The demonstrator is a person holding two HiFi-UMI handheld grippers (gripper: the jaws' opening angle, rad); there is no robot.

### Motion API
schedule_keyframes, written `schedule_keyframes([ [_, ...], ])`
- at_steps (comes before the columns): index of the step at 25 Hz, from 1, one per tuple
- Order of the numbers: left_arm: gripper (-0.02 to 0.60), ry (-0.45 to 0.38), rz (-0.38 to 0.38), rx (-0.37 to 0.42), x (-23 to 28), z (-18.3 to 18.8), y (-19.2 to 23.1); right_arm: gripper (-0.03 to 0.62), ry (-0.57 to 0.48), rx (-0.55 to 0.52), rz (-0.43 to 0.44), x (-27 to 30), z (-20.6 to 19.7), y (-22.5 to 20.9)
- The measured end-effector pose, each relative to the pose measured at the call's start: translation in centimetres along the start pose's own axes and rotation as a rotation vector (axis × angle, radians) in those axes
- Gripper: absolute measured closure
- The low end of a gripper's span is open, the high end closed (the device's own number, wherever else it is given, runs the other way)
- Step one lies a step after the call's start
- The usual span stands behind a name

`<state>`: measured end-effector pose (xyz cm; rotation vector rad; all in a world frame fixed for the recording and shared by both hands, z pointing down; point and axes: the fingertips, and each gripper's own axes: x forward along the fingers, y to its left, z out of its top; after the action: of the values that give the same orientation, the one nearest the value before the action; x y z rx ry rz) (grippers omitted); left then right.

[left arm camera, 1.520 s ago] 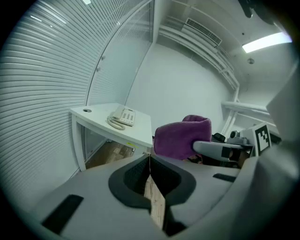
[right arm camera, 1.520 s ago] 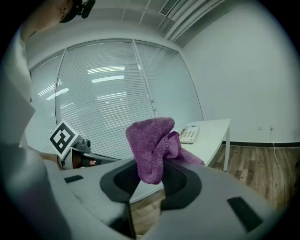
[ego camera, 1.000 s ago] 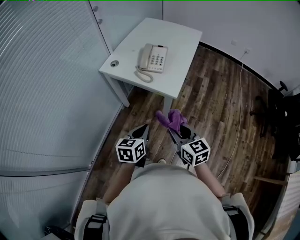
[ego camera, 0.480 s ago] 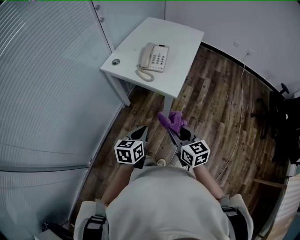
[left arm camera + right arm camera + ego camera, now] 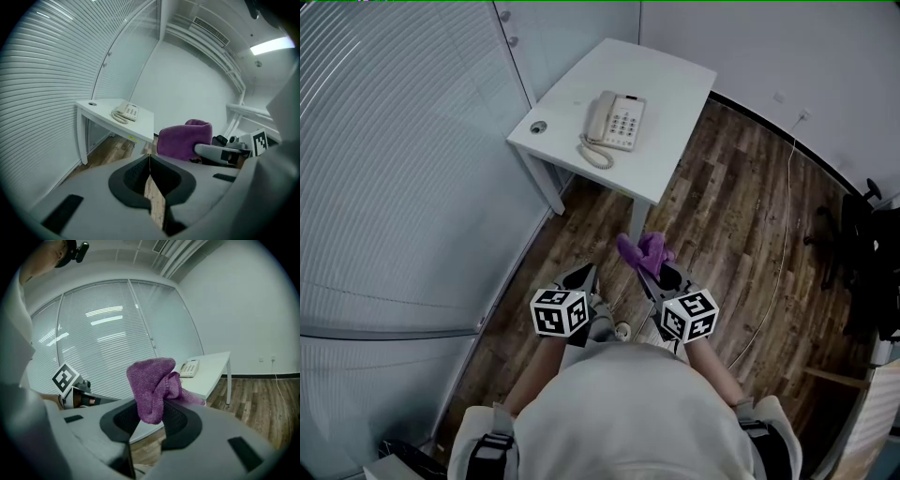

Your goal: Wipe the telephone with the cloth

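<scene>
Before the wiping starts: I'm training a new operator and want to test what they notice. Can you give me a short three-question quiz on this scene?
1. True or false: the purple cloth is gripped in the right tool.
2. Where does the telephone sit? A) on the white table B) on the wooden floor C) in a drawer
3. Fill in: the jaws of the left tool are ____, with nothing between them.

Key: 1 true; 2 A; 3 shut.
</scene>
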<state>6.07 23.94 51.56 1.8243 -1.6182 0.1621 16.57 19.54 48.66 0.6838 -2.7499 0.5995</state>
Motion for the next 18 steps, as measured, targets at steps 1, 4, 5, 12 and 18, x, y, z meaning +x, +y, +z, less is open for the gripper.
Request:
schedule_keyframes([
  [1, 0.560, 0.001, -0.001, -0.001, 0.2, 0.2, 0.1, 0.468, 0.000, 0.001, -0.002, 0.2, 0.1, -0.2],
  [4, 0.560, 0.005, -0.012, 0.001, 1.3, 0.7, 0.5, 0.468, -0.001, 0.007, -0.020, 0.8, 0.3, -1.0],
  [5, 0.560, 0.005, -0.017, 0.004, 1.7, 1.0, 0.7, 0.469, -0.002, 0.009, -0.027, 1.0, 0.4, -1.4],
  [12, 0.560, 0.001, -0.048, 0.024, 5.0, 4.0, 1.4, 0.468, -0.010, 0.006, -0.060, 3.1, 2.3, -3.9],
  [18, 0.560, -0.008, -0.063, 0.029, 8.0, 7.2, 3.2, 0.468, -0.019, -0.011, -0.074, 6.2, 4.7, -6.0],
])
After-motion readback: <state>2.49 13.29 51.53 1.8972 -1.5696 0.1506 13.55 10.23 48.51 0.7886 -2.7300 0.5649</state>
